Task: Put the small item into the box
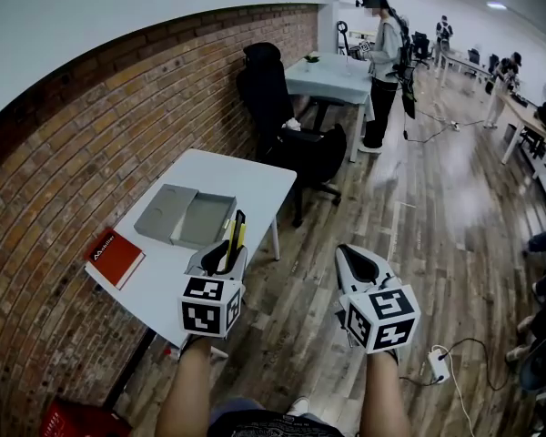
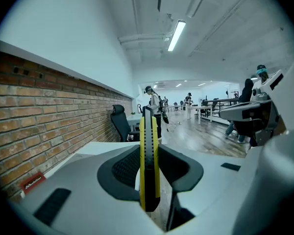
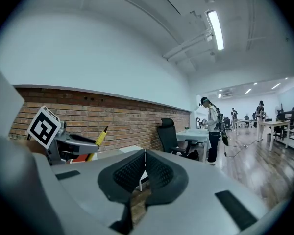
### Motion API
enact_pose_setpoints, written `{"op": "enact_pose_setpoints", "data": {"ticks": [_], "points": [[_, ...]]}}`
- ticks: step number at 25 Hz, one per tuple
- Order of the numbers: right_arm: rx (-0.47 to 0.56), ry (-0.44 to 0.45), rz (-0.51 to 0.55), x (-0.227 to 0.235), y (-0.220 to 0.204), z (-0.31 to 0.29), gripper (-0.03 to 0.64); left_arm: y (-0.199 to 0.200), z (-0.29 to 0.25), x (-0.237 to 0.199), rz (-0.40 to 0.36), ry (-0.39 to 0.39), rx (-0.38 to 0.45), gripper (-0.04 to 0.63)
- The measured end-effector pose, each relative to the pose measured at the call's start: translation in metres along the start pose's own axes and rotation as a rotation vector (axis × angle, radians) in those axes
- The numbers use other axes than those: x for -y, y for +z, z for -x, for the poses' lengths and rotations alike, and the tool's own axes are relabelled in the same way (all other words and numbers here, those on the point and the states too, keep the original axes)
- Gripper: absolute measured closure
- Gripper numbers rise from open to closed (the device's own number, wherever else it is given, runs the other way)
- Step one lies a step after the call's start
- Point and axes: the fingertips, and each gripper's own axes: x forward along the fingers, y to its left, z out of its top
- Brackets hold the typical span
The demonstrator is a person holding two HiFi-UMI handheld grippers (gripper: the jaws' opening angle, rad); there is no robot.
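My left gripper [image 1: 226, 258] is shut on a yellow-and-black utility knife [image 1: 236, 235], which stands on edge between the pads and sticks out past them [image 2: 148, 155]. It hovers over the near right edge of the white table [image 1: 241, 178]. A grey box [image 1: 184, 215] lies open on that table, just beyond the knife. My right gripper [image 1: 359, 264] hangs over the wooden floor to the right of the table, its pads [image 3: 159, 170] together with nothing between them. The right gripper view also catches the left gripper [image 3: 73, 143] and the knife's tip [image 3: 100, 137].
A red book [image 1: 116, 256] lies at the table's near left corner beside the brick wall. Beyond the table stand a black office chair [image 1: 273, 98], a second table and a person [image 1: 382, 62]. A power strip [image 1: 437, 364] lies on the floor; a red basket [image 1: 77, 419] sits under the table.
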Motion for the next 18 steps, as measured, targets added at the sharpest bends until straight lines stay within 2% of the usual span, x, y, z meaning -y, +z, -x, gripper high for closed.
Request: {"op": "enact_pose_setpoints", "data": {"ticks": [10, 18], "points": [[0.000, 0.079, 0.025, 0.002, 0.005, -0.039, 0.596, -0.004, -0.016, -0.019, 0.026, 0.068, -0.009, 0.466], [-0.019, 0.132, 0.052, 0.004, 0.003, -0.109, 0.595, -0.008, -0.063, -0.060, 0.064, 0.107, -0.015, 0.466]]}}
